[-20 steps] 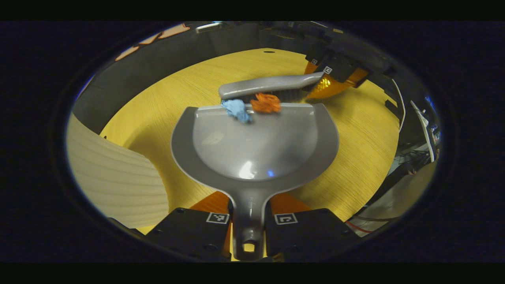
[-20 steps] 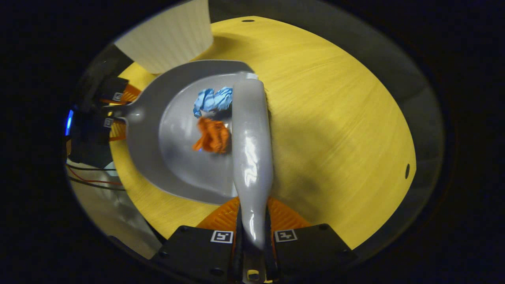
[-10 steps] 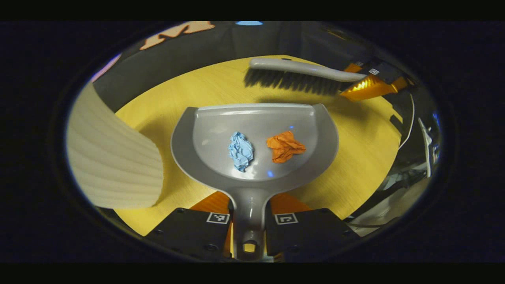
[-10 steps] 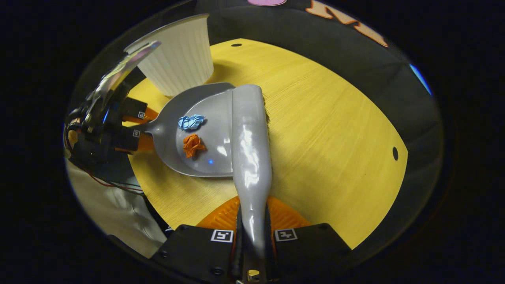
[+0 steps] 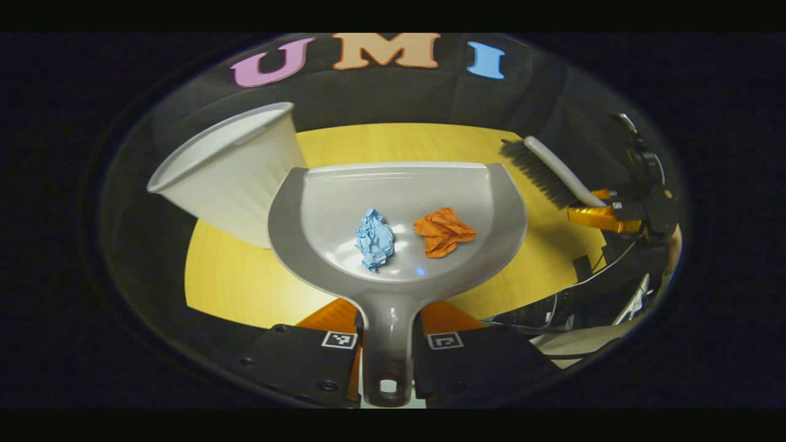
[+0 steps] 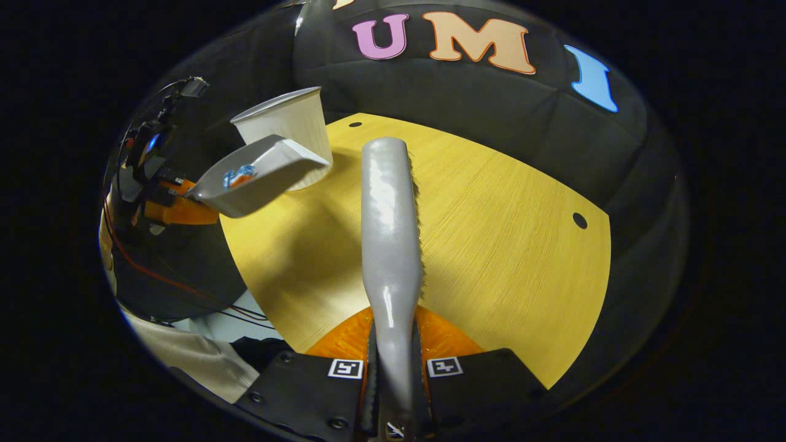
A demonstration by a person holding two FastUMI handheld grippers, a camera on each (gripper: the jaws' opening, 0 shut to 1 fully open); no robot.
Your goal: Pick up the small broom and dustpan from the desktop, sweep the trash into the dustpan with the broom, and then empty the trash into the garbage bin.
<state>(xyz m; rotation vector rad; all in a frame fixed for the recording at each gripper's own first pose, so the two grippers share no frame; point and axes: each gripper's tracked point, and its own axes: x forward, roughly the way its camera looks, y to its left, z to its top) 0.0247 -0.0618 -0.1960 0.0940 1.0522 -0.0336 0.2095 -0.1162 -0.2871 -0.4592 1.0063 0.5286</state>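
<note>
Dustpan [image 5: 399, 209] rides level in my left tongs [image 5: 388, 344], clenched on its handle — lifted off the bench [image 5: 245, 288] so the blue wad [image 5: 374, 238] and orange wad [image 5: 444, 231] stay put. Its mouth points to 12 o'clock, bin [image 5: 230, 162] at 10. My right tongs [image 6: 393, 374] grasp the broom [image 6: 390, 233], parked aside, long axis toward 12.
</note>
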